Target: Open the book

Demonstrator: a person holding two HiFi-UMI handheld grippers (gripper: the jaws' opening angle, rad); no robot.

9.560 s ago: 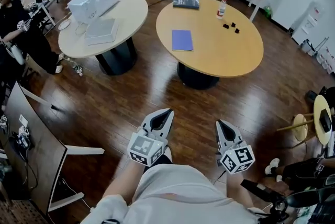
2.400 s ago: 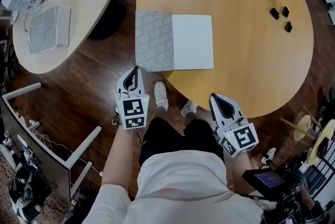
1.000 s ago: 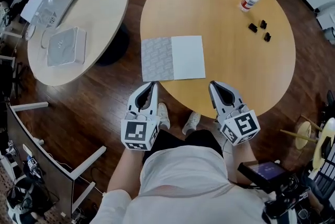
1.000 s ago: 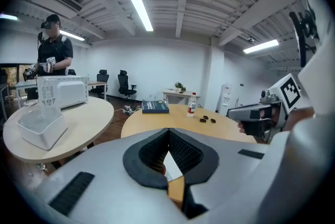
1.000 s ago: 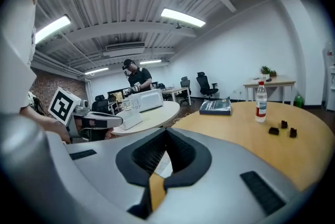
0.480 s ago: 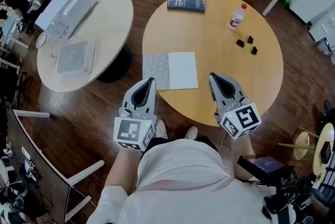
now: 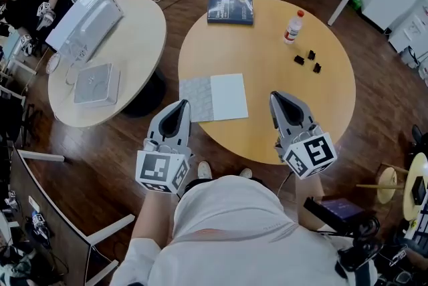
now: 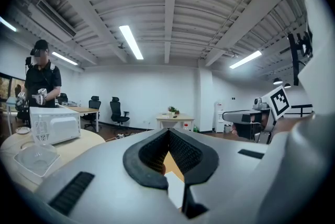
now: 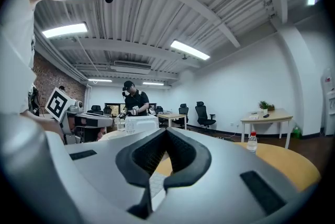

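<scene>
Legible writing: none. The cover print on the dark blue book (image 7: 230, 9) at the far edge of the round table (image 7: 334, 104) is too small to read, as is the label on the bottle (image 7: 291, 27). Each tool carries a cube with black-and-white square markers. Containers: the bottle, red-capped and upright, stands far right of centre; its contents cannot be told. Three small black pieces (image 7: 307, 61) lie just near-right of it. The book (image 7: 212, 98) lies open and flat at the table's near-left edge, its left page grey with a fine pattern, its right page plain white. The left tool (image 7: 180, 107) is clenched on nothing and raised clear of the book's near-left corner. The right tool (image 7: 278, 101) is likewise clenched and empty, raised over the table to the right of the book. A second table (image 7: 144, 31) to the left holds a white box-shaped appliance (image 7: 87, 16) and a flat square case (image 7: 97, 84).
</scene>
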